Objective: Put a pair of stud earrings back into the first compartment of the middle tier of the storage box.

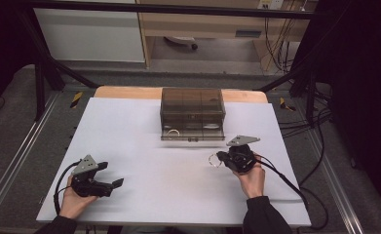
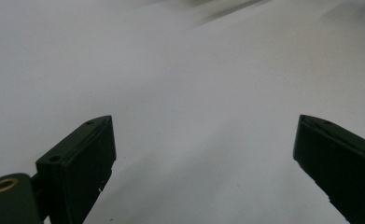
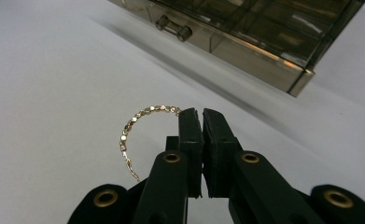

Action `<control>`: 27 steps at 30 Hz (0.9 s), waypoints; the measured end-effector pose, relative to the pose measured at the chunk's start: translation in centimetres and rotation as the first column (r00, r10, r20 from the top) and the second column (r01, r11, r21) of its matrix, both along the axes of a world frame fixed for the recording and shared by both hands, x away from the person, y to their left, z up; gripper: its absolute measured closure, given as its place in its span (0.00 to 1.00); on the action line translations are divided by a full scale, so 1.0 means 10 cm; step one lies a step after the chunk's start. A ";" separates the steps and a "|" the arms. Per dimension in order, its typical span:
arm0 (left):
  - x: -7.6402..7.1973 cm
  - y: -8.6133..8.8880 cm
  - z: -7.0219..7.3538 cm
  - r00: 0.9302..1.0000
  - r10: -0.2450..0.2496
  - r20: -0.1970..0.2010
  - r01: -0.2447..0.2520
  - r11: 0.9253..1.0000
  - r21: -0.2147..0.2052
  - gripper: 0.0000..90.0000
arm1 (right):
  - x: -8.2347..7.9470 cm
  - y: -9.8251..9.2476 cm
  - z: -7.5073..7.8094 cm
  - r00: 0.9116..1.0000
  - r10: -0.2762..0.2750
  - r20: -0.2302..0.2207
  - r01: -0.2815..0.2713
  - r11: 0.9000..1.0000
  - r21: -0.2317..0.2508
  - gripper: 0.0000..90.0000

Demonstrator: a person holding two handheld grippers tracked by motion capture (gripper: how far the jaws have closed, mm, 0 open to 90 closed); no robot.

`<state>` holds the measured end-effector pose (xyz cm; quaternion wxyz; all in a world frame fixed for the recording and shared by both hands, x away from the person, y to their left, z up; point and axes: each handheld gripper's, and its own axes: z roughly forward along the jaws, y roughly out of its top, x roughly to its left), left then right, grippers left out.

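Now one bracelet [image 3: 140,122], two grippers.

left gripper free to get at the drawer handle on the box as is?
Probably yes. The left gripper is open and holds nothing, and bare white table lies between it and the drawer handle. The right gripper, shut on the bracelet, sits off to the handle's right.

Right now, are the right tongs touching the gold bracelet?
Touching. The right gripper view shows the right tongs shut on one end of the bracelet, its chain curving away to their left.
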<state>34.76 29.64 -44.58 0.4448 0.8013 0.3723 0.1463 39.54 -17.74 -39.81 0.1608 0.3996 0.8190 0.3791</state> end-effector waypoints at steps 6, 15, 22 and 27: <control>0.00 0.00 0.00 1.000 -0.001 -0.001 0.001 1.000 0.000 0.06 | 0.04 0.15 0.10 0.999 0.026 0.020 -0.026 1.000 0.004 0.97; 0.00 0.00 0.00 1.000 -0.001 -0.001 0.001 1.000 -0.001 0.06 | 0.14 0.40 0.21 0.998 0.054 0.034 -0.054 0.998 0.011 0.97; 0.00 0.00 0.00 1.000 -0.001 0.000 0.001 1.000 -0.001 0.06 | 0.25 0.60 0.29 0.997 0.068 0.043 -0.069 0.998 0.012 0.97; 0.00 0.01 0.00 1.000 0.000 0.000 0.000 1.000 -0.003 0.06 | 0.33 0.72 0.32 0.996 0.072 0.048 -0.073 0.997 0.018 0.97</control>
